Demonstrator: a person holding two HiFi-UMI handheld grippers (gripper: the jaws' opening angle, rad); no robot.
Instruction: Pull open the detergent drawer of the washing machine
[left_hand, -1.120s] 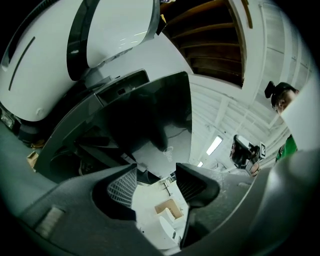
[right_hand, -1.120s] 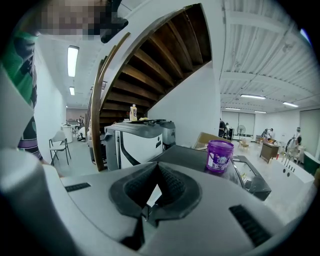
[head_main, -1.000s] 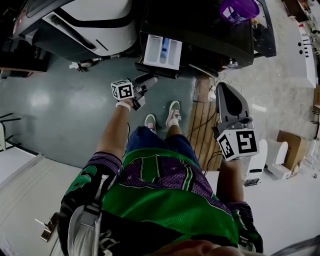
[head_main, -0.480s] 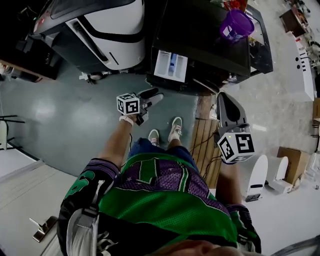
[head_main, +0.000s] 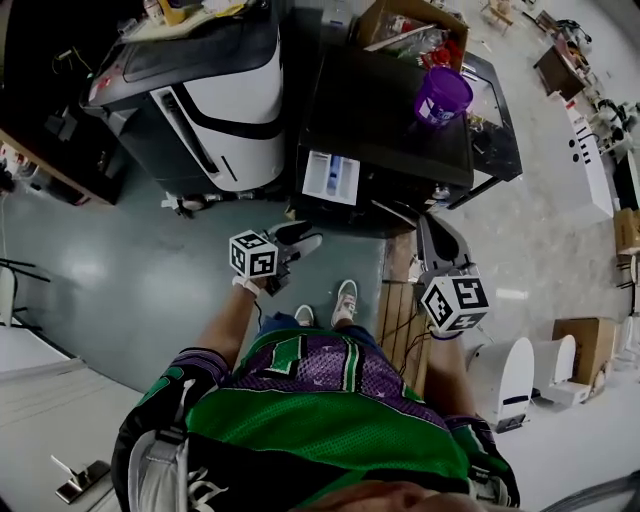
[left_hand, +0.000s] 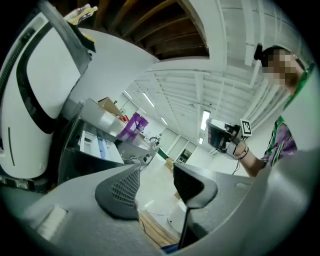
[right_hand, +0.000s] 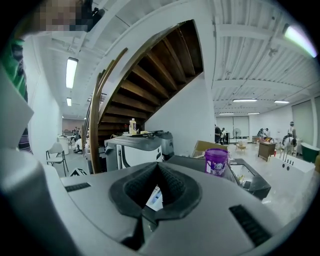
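The dark washing machine stands ahead with its white detergent drawer pulled out; a blue insert shows inside it. My left gripper hangs in the air just below and left of the drawer, apart from it. Its jaws are closing with nothing between them. In the left gripper view the drawer lies left of the gripper. My right gripper is off to the right by the machine's front corner, shut and empty. Its jaws meet, and a bit of the drawer shows behind them.
A purple tub stands on the washing machine's top. A white-and-black machine stands to the left. A wooden pallet lies by the person's feet, and white appliances and a cardboard box are on the floor at the right.
Both grippers have risen and drawn back from the machine. The head view has tipped up and shows more of the machine tops. The drawer stays pulled out.
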